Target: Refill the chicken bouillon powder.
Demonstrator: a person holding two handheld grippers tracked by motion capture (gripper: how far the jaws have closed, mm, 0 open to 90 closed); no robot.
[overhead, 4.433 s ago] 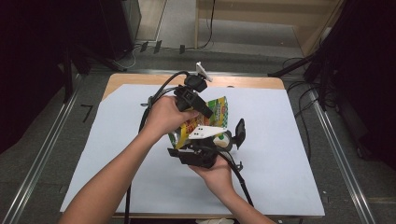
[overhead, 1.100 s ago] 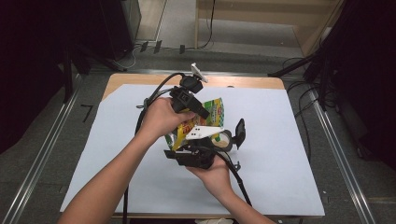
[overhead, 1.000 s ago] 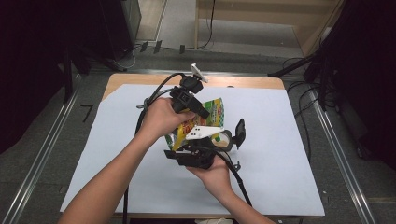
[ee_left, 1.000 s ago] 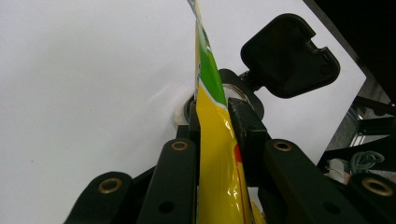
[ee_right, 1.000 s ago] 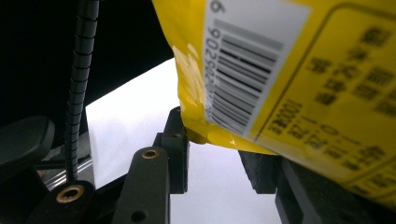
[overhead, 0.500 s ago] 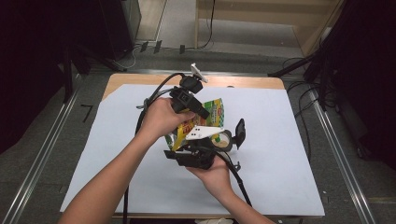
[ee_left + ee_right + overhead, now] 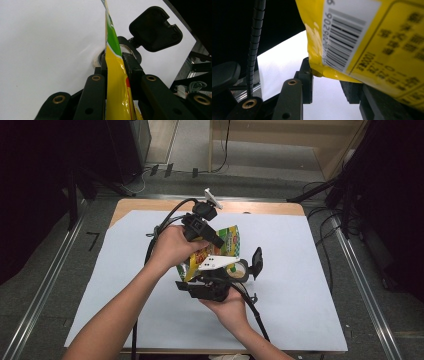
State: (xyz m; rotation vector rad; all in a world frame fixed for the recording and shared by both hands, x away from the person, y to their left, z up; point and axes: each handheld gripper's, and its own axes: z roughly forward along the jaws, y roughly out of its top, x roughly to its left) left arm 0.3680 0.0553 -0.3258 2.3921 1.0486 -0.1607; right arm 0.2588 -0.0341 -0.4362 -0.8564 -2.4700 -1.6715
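A yellow and green snack bag [image 7: 229,239] is held up over the middle of the white sheet. My left gripper [image 7: 217,242] comes at it from above and is shut on it; in the left gripper view both pads pinch the thin bag [image 7: 112,82] edge-on. My right gripper [image 7: 192,277] lies below in an upturned hand at the bag's lower end. In the right gripper view its jaws stand apart. The barcoded corner of the bag [image 7: 352,37] rests against one pad [image 7: 308,75] and hangs over the other, with white sheet showing in the gap.
White paper [image 7: 310,285] covers the wooden table [image 7: 260,207]. A black flap [image 7: 257,262] on a round ring [image 7: 240,270] sits just right of the grippers. Cables trail off the near edge and to the left. Metal rails run along both sides.
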